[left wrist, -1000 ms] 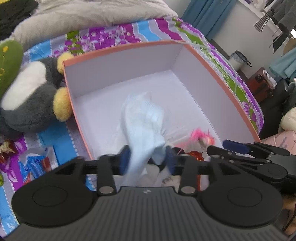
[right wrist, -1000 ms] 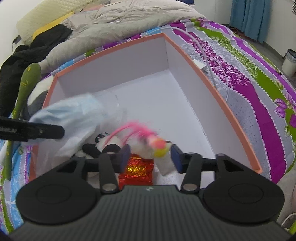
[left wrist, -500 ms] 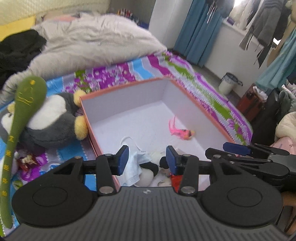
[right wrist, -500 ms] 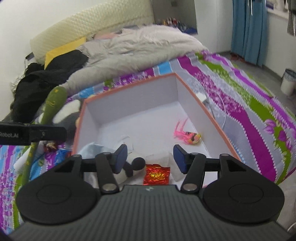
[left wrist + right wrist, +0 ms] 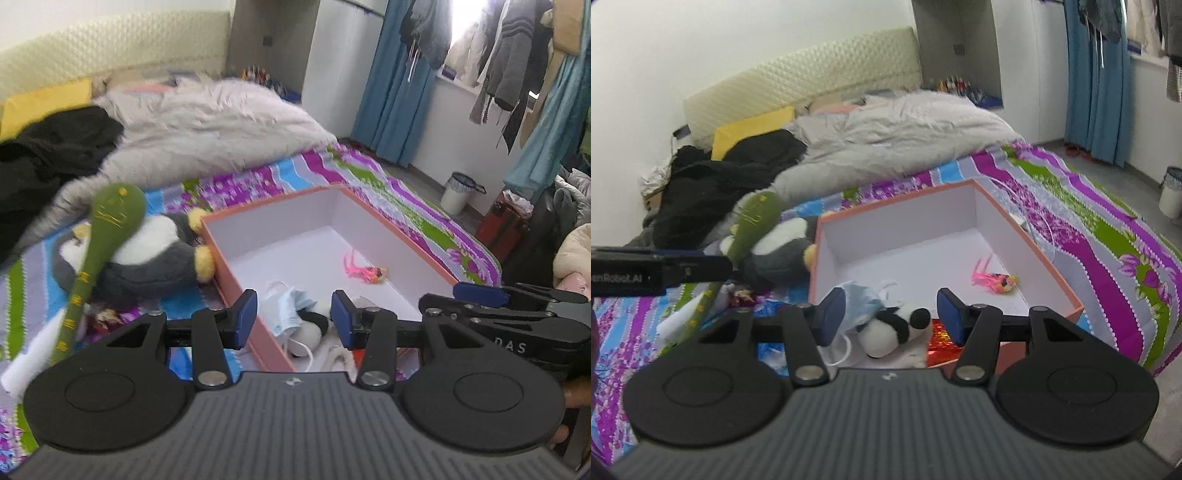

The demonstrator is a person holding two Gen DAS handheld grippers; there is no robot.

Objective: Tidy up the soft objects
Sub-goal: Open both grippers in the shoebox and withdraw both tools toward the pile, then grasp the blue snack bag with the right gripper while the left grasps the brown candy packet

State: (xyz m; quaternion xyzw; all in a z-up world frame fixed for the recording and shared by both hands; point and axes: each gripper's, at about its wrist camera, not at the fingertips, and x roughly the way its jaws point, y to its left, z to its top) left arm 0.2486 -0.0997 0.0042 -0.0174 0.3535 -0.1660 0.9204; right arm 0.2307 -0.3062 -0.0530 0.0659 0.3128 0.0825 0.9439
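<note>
While both grippers hang above the near end of the box (image 5: 400, 236), neither holds anything: the left gripper (image 5: 293, 318) has its jaws spread wide and empty, and the right gripper (image 5: 888, 314) likewise has its jaws wide apart with nothing between them. Just beyond and below the left jaws, in the near corner of the box, lies a crumpled blue face mask (image 5: 291, 308), touching a small black-and-white plush toy (image 5: 314, 328) beside it. Seen from the right wrist, that same plush (image 5: 892, 326) sits between and under the right jaws, with the mask (image 5: 858, 304) against the left finger's side and a shiny red foil packet (image 5: 938, 338) just under the right finger. Farther ahead of both jaws, toward the right wall of the box, a small pink feathered toy (image 5: 364, 271) lies alone on the white floor. Outside the box, to the left of the jaws, a grey-and-white penguin plush (image 5: 147, 258) rests on the striped bedsheet (image 5: 1108, 236) against the box's left wall, with a long green plush stick (image 5: 96, 251) lying across it. Beyond everything, a grey duvet (image 5: 886, 140) and black clothes (image 5: 720, 177) are heaped near the headboard.
</note>
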